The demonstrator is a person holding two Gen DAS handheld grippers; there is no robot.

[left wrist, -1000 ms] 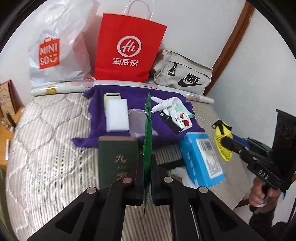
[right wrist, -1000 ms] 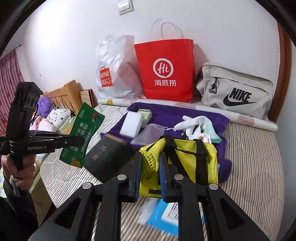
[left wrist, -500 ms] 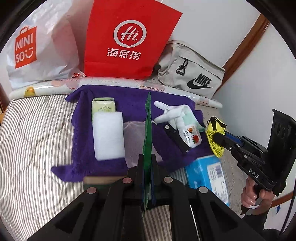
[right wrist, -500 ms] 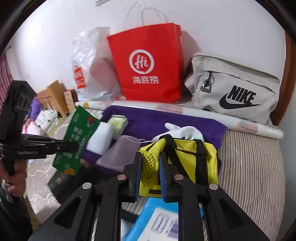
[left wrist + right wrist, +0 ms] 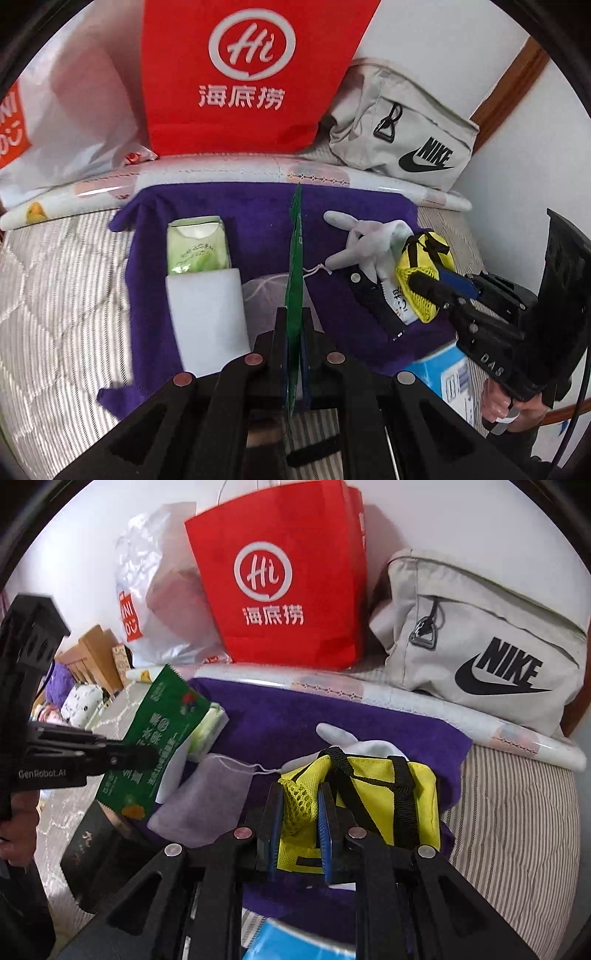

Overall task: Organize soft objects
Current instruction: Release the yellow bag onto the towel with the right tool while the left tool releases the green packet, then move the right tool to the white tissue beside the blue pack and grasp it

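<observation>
- I am looking down at a bed [image 5: 55, 302] with a grey-and-white striped, quilted cover; it runs up to a white wall, and a brown wooden strip climbs the corner on the right.
- Along the wall I see, from the left, a white plastic shopping bag [image 5: 159, 590], a red paper bag [image 5: 280, 576] with white lettering, and a grey sling bag [image 5: 480, 642] with a black logo; a rolled printed sheet [image 5: 221, 173] lies in front of them.
- A purple cloth [image 5: 295, 716] is spread over the middle of the bed, with most of the small things lying on it.
- On the cloth I make out a white foam block [image 5: 207, 317], a pale green tissue pack [image 5: 195, 247] touching its far end, a translucent drawstring pouch [image 5: 210, 790], and a white glove [image 5: 354, 240].
- A dark book [image 5: 88, 853] lies near the left edge of the bed, and a blue box [image 5: 447, 373] lies just off the cloth's near corner.
- My right tongs [image 5: 299, 823] are held narrow, gripping the mesh side of a yellow bag [image 5: 388, 794] with black straps; it hangs above the cloth's right part, over the glove.
- My left tongs [image 5: 295, 350] are pressed fully together on a flat green packet [image 5: 159, 738] with white print, held above the cloth near the foam block and pouch.
- A hand [image 5: 498, 406] grips the handle under the right tongs.
</observation>
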